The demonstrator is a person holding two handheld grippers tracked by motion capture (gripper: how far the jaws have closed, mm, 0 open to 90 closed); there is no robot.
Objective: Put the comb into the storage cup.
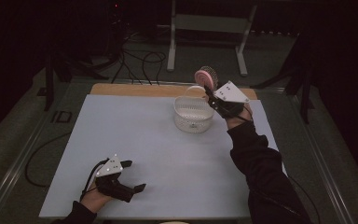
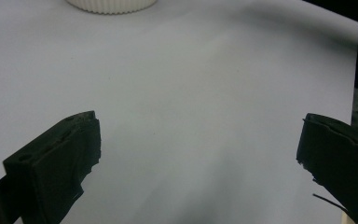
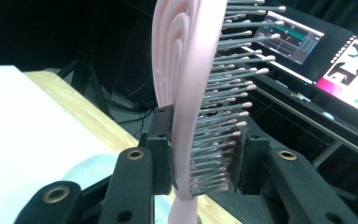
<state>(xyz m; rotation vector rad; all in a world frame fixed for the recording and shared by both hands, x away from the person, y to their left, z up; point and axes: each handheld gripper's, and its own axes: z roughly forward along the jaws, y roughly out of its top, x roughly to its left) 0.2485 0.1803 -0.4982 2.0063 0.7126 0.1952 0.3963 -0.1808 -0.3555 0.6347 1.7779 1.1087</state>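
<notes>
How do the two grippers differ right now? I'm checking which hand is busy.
The right gripper is shut on a pink hairbrush, raised beside the white basket; the left gripper is open with nothing between its jaws, low over the white table. Both have black jaws.

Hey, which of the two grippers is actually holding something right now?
The right gripper: its fingers clamp a pink hairbrush above the white basket. The left gripper rests open.

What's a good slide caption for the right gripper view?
Right claw shut on a pink hairbrush, bristles facing the monitors.
</notes>
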